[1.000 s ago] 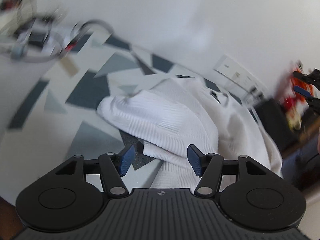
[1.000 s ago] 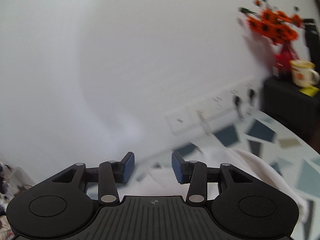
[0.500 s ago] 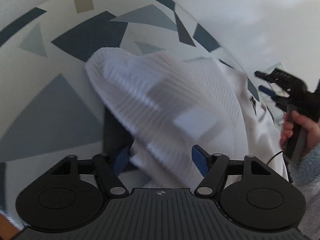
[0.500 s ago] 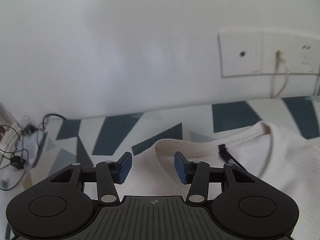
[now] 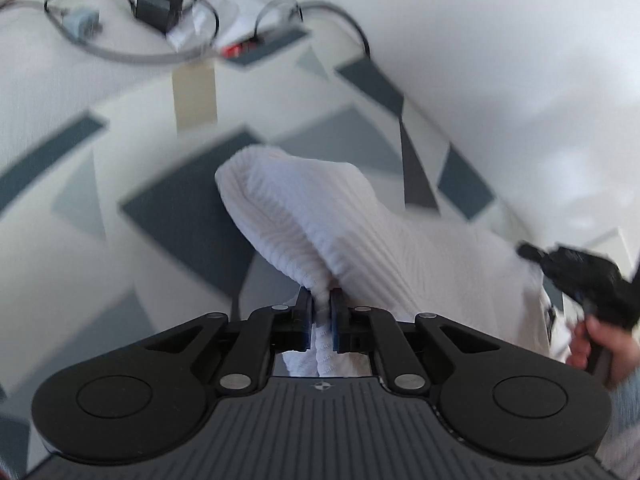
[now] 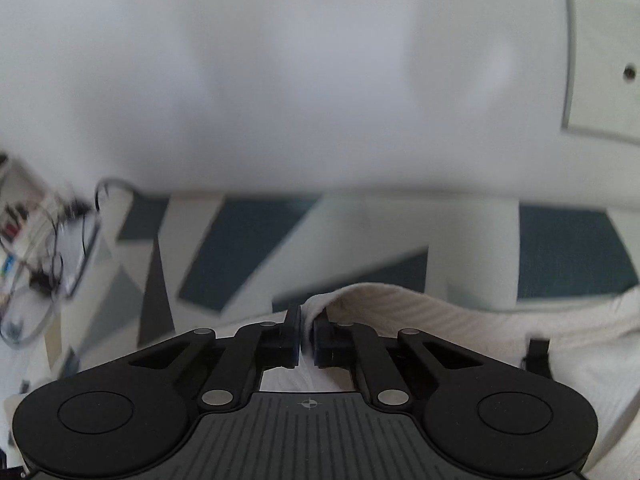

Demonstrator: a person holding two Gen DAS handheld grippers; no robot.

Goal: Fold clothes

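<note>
Several cables (image 5: 132, 50) clutter tabletop (image 5: 60, 152) beyond white garment (image 5: 360, 248).

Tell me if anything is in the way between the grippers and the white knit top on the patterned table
Nothing is. Both grippers already pinch it: the left gripper is shut on a bunched fold of the white knit top, and the right gripper is shut on its ribbed edge. The cables lie far off.
</note>
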